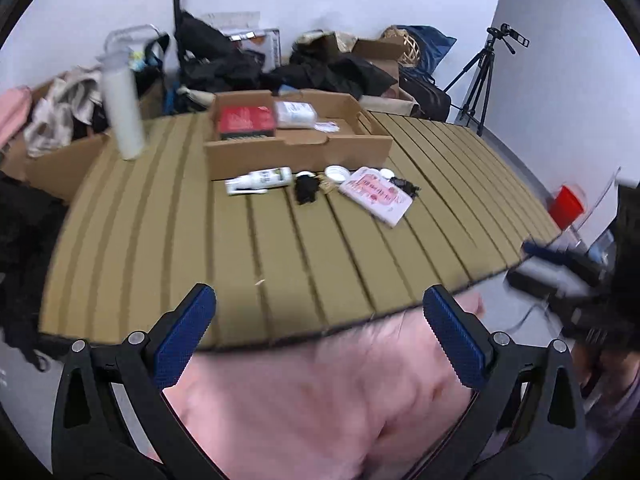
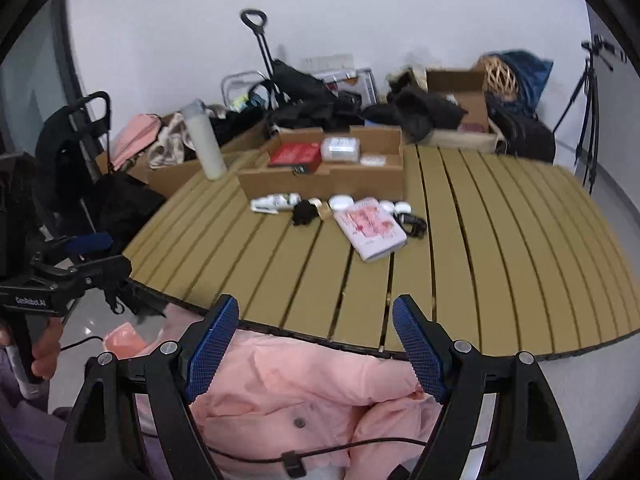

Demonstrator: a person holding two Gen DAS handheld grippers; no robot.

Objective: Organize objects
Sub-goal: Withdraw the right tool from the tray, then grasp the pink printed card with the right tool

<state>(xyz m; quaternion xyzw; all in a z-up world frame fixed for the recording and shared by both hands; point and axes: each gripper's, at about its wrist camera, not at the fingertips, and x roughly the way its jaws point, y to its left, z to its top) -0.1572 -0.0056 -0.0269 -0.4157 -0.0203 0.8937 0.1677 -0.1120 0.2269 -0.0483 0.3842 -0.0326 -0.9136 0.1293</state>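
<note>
A tan slatted table (image 1: pixel 280 264) (image 2: pixel 500 260) carries an open cardboard tray (image 1: pixel 298 152) (image 2: pixel 320 180) holding a red box (image 1: pixel 246 118) (image 2: pixel 296 154) and a white packet (image 1: pixel 294 114). In front of the tray lie a white bottle (image 1: pixel 260 180) (image 2: pixel 276 202), a black bundle (image 1: pixel 306 188) (image 2: pixel 305 212), a white lid (image 1: pixel 336 172) and a pink booklet (image 1: pixel 376 194) (image 2: pixel 370 228). My left gripper (image 1: pixel 320 300) and right gripper (image 2: pixel 316 308) hover open over the table's near edge, above pink cloth (image 1: pixel 320 400) (image 2: pixel 304 380). Neither holds anything.
A tall white bottle (image 1: pixel 122 112) (image 2: pixel 204 146) stands at the table's back left. Behind the table, boxes, dark clothes and bags pile against the wall. A tripod (image 1: pixel 480 80) (image 2: pixel 588 100) stands at the right. A black cable (image 2: pixel 320 448) crosses the cloth.
</note>
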